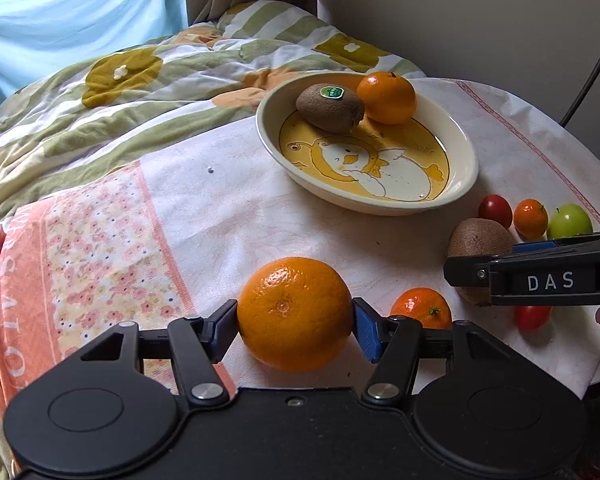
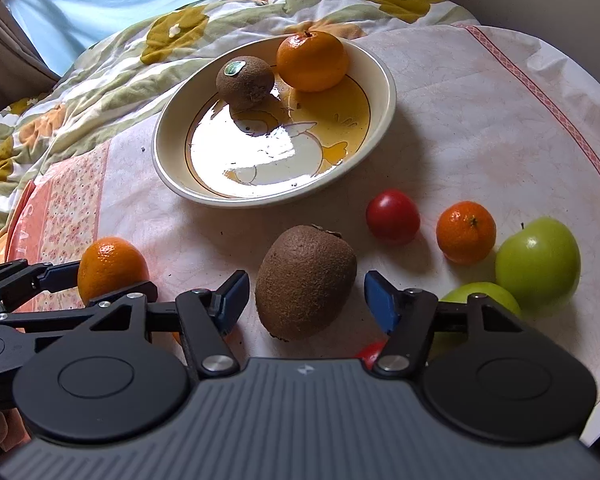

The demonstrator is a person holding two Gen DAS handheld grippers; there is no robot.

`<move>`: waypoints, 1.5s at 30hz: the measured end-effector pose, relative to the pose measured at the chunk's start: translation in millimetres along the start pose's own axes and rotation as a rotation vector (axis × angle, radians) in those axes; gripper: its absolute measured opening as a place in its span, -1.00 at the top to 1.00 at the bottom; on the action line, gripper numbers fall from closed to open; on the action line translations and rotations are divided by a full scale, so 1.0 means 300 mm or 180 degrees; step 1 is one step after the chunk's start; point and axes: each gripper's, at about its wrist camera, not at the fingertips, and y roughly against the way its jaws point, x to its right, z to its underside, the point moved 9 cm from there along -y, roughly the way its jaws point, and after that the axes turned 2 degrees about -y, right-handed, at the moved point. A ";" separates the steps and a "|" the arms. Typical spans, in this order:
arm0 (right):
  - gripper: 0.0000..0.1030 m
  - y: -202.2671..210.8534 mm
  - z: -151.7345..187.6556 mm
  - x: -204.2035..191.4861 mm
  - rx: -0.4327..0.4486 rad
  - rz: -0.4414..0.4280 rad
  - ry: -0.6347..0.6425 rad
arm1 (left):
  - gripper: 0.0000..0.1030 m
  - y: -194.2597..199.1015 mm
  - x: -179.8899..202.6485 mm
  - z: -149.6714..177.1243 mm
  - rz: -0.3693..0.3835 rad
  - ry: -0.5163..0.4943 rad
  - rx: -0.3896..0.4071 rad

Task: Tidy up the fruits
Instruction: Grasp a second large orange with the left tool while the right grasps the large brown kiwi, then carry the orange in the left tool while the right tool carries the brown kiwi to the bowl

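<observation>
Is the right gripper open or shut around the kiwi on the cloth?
Open. The right gripper has its blue fingers on both sides of the kiwi, with a gap at each side.

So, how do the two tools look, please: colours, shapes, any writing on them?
Both match. The left tool has a black body with two round discs, silver pivot screws, black linkage arms and blue pads. The right tool has a grey ribbed centre; from the left camera its side reads "DAS" in white. No cables or sleeves show.
</observation>
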 end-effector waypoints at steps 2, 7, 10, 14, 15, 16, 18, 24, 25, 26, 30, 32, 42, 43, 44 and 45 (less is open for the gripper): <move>-0.49 -0.005 -0.002 -0.002 0.0002 0.0039 0.0016 | -0.25 0.015 -0.010 0.006 -0.0025 0.0022 0.0018; -0.38 -0.015 -0.002 -0.008 0.0005 0.0073 0.0081 | -0.25 0.044 -0.013 0.012 -0.0071 0.0029 0.0068; -0.34 -0.020 -0.002 -0.014 -0.0008 0.0084 0.0134 | -0.25 0.063 -0.017 0.013 -0.0102 0.0073 0.0112; -0.33 -0.009 -0.001 -0.007 -0.0023 0.0046 0.0103 | -0.25 0.092 -0.015 0.012 -0.0128 0.0128 0.0172; -0.32 -0.002 -0.002 -0.002 -0.0015 0.0045 0.0099 | -0.25 0.100 -0.014 0.012 -0.0133 0.0139 0.0186; -0.32 0.006 -0.002 0.001 0.0000 0.0049 0.0100 | -0.25 0.108 -0.013 0.012 -0.0136 0.0145 0.0197; -0.32 0.031 -0.008 0.006 0.0049 0.0047 0.0105 | -0.25 0.129 -0.009 0.015 -0.0139 0.0157 0.0218; -0.32 0.129 -0.041 0.013 0.0205 -0.0009 0.0103 | -0.25 0.196 0.018 0.022 -0.0131 0.0185 0.0272; -0.32 0.149 -0.048 0.013 0.0231 -0.0022 0.0107 | -0.25 0.210 0.024 0.021 -0.0130 0.0194 0.0286; -0.32 0.174 -0.057 0.014 0.0262 -0.0035 0.0107 | -0.25 0.222 0.027 0.019 -0.0123 0.0200 0.0297; -0.32 0.244 -0.076 0.013 0.0341 -0.0077 0.0099 | -0.25 0.275 0.056 0.011 -0.0059 0.0255 0.0363; -0.32 0.285 -0.085 0.012 0.0387 -0.0110 0.0078 | -0.25 0.302 0.077 0.004 -0.0042 0.0251 0.0400; -0.32 0.414 -0.193 0.018 0.0570 -0.0335 0.0282 | -0.25 0.414 0.137 -0.104 -0.0181 0.0266 0.0635; -0.32 0.415 -0.210 0.022 0.0579 -0.0352 0.0334 | -0.25 0.417 0.139 -0.119 -0.0218 0.0273 0.0651; -0.32 0.414 -0.224 0.027 0.0585 -0.0369 0.0372 | -0.25 0.417 0.139 -0.134 -0.0251 0.0288 0.0663; -0.32 0.411 -0.242 0.031 0.0587 -0.0399 0.0421 | -0.25 0.415 0.141 -0.148 -0.0283 0.0308 0.0676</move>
